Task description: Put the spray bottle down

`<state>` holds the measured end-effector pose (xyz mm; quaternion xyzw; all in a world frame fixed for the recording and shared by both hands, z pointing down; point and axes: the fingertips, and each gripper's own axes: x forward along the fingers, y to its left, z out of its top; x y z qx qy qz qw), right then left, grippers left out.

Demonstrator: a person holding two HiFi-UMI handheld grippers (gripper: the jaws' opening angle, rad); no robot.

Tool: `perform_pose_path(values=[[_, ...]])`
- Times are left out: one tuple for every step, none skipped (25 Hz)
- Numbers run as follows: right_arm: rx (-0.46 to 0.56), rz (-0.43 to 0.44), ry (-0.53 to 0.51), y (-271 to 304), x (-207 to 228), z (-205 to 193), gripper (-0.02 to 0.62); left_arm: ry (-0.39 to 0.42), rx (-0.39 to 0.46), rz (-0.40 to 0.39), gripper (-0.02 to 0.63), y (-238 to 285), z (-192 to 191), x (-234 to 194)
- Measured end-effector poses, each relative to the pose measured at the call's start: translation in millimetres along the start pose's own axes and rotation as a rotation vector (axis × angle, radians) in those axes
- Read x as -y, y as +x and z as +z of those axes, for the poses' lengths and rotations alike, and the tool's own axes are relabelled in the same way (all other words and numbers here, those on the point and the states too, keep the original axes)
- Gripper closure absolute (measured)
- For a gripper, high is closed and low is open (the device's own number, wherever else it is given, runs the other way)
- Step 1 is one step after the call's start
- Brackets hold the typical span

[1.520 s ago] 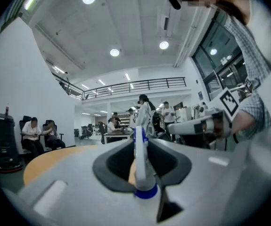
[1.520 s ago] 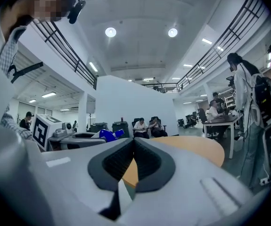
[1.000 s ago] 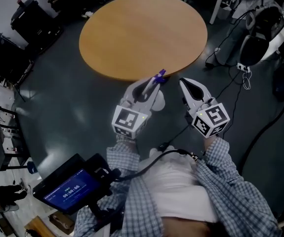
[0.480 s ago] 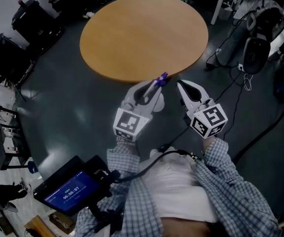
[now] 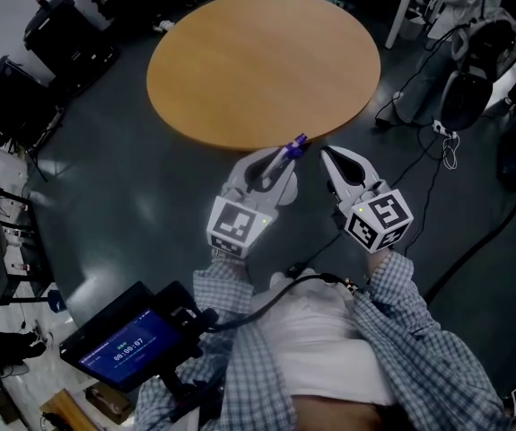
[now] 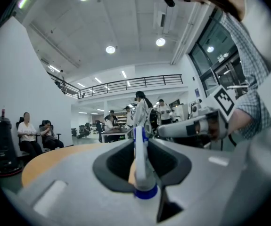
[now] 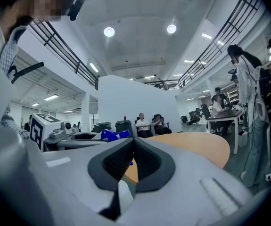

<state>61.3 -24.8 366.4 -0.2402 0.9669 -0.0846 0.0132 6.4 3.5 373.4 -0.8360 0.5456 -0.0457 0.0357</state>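
Observation:
A white spray bottle with a blue-purple nozzle [image 5: 294,141] is clamped in my left gripper [image 5: 280,156], held level just short of the near rim of the round wooden table [image 5: 258,57]. In the left gripper view the bottle's neck and blue collar [image 6: 144,190] stand between the jaws, which are shut on it. My right gripper [image 5: 328,154] hovers beside it to the right, level, with its jaws closed together and nothing in them [image 7: 134,144]. From the right gripper view the blue nozzle [image 7: 109,135] shows at the left, with the tabletop [image 7: 196,147] ahead.
Black cases [image 5: 11,106] stand on the dark floor at the left. Cables [image 5: 437,137] and a chair with bags [image 5: 473,70] lie to the right. A tablet with a lit screen [image 5: 132,344] hangs at my lower left. Seated people [image 6: 29,135] are in the background.

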Motion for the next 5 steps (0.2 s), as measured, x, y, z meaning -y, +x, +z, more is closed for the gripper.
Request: perform_pose_path(values=[[-0.001,0.001,0.001,0.2,-0.4,-0.2,0.601,-0.001,0.001,0.000,0.518,-0.2,0.2,-0.1],[-0.001,0.002,0.004,0.6,-0.5,-0.1,0.601,-0.002,0.002,-0.001,0.517,-0.1,0.7,-0.5],[0.000,0.002,0.009,1.0,-0.2,0.4,0.601,-0.004,0.004,-0.001,0.517,0.1,1.3,-1.0],[0.001,0.003,0.014,1.4,0.2,1.1,0.601,-0.005,0.005,0.000,0.518,0.6,2.0,-1.6],[0.003,0.003,0.019,1.9,0.7,1.8,0.601,-0.007,0.006,0.000,0.518,1.0,2.6,-2.2]])
